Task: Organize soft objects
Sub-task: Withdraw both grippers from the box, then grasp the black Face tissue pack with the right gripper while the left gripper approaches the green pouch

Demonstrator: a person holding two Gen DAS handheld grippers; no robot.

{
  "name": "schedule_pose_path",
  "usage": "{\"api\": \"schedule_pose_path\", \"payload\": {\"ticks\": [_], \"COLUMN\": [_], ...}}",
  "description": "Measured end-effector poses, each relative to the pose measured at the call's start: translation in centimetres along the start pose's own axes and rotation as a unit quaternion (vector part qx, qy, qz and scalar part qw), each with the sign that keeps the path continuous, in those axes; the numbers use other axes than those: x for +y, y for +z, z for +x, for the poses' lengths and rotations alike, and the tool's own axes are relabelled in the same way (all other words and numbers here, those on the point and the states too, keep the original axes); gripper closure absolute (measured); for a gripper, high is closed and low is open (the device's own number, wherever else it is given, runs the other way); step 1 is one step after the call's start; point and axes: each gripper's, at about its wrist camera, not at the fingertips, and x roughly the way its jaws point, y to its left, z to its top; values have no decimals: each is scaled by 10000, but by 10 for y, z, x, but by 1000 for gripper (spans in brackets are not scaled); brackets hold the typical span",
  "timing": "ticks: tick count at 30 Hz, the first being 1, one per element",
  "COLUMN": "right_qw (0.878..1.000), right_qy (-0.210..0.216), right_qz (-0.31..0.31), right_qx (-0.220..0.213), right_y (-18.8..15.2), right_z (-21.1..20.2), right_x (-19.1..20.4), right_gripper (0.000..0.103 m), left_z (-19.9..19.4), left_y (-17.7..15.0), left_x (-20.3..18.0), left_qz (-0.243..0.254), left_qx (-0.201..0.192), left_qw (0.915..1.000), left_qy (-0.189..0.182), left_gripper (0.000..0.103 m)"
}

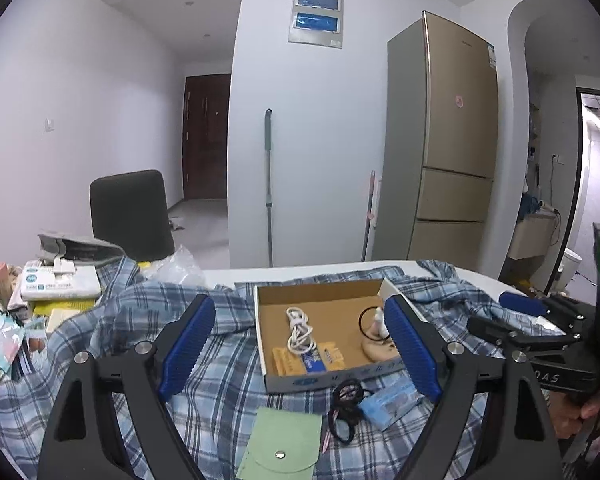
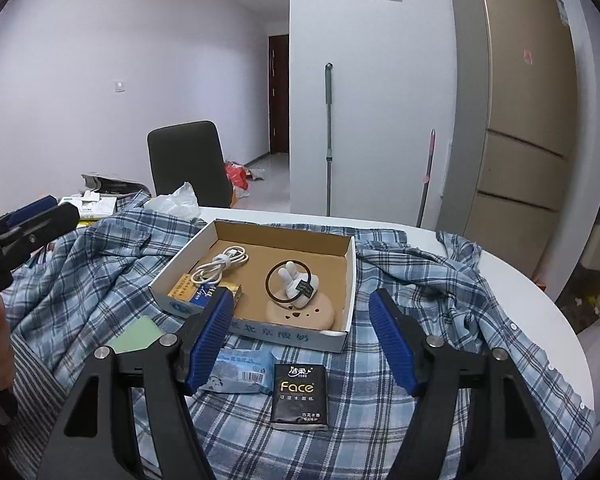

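Two grippers hang wide open above a table draped in a blue plaid shirt (image 2: 400,280), neither one holding or touching anything. The left gripper (image 1: 300,344) spreads its blue pads to either side of a shallow cardboard box (image 1: 320,292) resting on the shirt. The right gripper (image 2: 304,340), equally spread, frames the near edge of the same box (image 2: 284,236) from the other side.

Inside the box lie a coiled white cable (image 2: 220,266), a yellow-and-blue packet (image 2: 198,294), a black hair band (image 2: 288,280) looped around a small white plush (image 2: 300,284), and a tan round pad (image 2: 302,314) beneath them.

On the shirt in front of the box sit a pale blue tissue pack (image 2: 242,372) and, just beside it, a black tissue pack (image 2: 300,394) printed "Face". A green pouch (image 1: 282,446) with a snap lies flat near the left gripper, next to several black hair ties (image 1: 346,408).

At the table's far left corner stand stacked boxes and packets (image 1: 56,288). A dark chair (image 2: 188,164) and a gold fridge (image 2: 516,120) stand behind.
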Motion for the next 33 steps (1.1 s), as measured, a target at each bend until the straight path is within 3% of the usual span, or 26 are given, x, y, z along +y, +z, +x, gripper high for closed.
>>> {"api": "schedule_pose_path", "payload": {"ticks": [7, 20, 23, 28, 33], "right_qw": [9998, 9986, 9984, 9979, 9966], "right_qy": [-111, -93, -91, -110, -73], "right_qz": [-149, -156, -187, -178, -189], "right_qx": [-52, 494, 519, 607, 805], "right_y": [-18, -36, -36, -37, -37], "right_z": [10, 38, 39, 41, 44], "right_x": [4, 3, 5, 4, 4], "right_gripper": [34, 34, 34, 34, 49], "left_z": [9, 18, 15, 12, 16], "left_y": [-30, -46, -45, -45, -46], "left_x": [6, 5, 7, 6, 4], "left_qz": [27, 90, 56, 91, 153], "left_qx": [34, 43, -17, -104, 34], "left_qw": [10000, 9999, 10000, 9999, 9999], "left_qy": [15, -9, -15, 23, 59], "left_gripper": [15, 14, 0, 0, 0]}}
